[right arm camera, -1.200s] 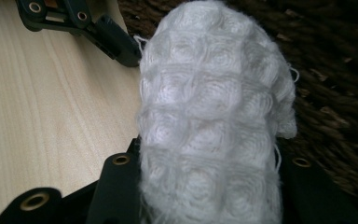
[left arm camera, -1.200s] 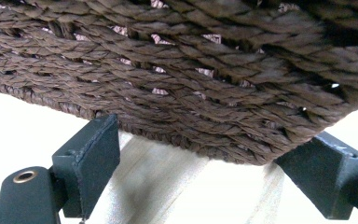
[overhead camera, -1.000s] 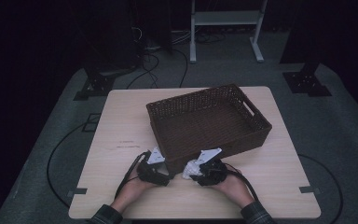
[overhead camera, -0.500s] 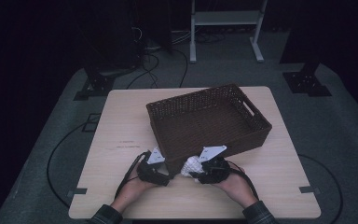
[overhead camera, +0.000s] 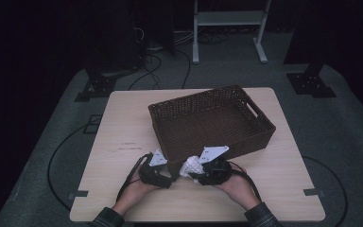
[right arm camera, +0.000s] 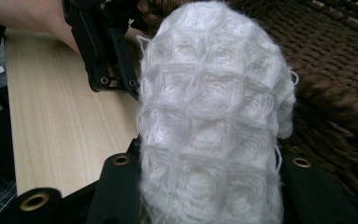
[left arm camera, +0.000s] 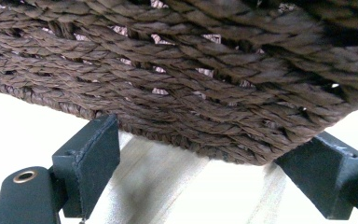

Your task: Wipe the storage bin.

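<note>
Held a white knitted cloth (right arm camera: 209, 116) between the closed jaws of the right gripper (overhead camera: 194, 171), bunched into a thick roll that stood up out of the grip. Carried it a little above the surface (overhead camera: 123, 132), just at the near wall of the brown woven basket (overhead camera: 217, 142), near the left end of that wall. Probably took it as one bunch so that no loose end could drag on the wood or catch on the weave. Judged this as the step of bringing the cloth to the basket, with the cloth not yet over the rim and the basket inside looking empty.

Set the left gripper (overhead camera: 169, 174) low on the surface at the near left corner of the basket, well close to the right one. Had its jaws standing wide open, one on each side of the bottom edge of that corner, with the tips very near the weave (left arm camera: 205, 93). Could not tell whether the tips really touched it, but saw no pinch on it. Probably placed it there to steady the light basket against sliding away when the cloth goes in.

Needed next, by judgement, a lift of the cloth over the near rim before any release. Risked snagging the loose yarn on the rough rim otherwise.
</note>
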`<state>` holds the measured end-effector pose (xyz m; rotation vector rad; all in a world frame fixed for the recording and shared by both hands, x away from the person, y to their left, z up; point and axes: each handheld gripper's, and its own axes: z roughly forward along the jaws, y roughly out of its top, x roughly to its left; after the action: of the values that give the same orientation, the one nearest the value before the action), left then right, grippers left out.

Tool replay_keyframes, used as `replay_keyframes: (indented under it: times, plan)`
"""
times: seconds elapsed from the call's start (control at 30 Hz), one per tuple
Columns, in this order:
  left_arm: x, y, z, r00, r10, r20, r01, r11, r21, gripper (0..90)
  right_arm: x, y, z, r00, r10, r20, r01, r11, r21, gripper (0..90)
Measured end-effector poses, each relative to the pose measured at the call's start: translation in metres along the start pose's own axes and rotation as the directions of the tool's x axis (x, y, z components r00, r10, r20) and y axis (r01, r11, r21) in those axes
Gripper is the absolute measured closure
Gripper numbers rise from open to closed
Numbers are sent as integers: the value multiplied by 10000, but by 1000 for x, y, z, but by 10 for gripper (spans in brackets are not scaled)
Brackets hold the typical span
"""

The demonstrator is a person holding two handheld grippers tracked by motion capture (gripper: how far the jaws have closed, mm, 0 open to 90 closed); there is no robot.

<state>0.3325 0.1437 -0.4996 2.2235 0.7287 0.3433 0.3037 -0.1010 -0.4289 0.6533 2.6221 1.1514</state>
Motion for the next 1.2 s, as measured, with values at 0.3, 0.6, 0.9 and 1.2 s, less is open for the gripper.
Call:
replay_keyframes:
  times: [0.3,0.6,0.9,1.2]
  plan:
    - [0,0,0,10000,3,-1,-3,10000,5,140,3,-7,29,9997,-27,-239,46,9969,783,566]
    - [0,0,0,10000,-23,-7,23,10000,-17,143,6,-14,51,9992,-212,-354,259,9900,1383,567]
    - [0,0,0,10000,-25,-7,25,10000,-24,142,12,-5,45,9978,-624,-203,645,9895,1294,568]
    - [0,0,0,10000,-16,-7,16,10000,-15,143,14,6,31,9969,-687,-379,709,9956,605,569]
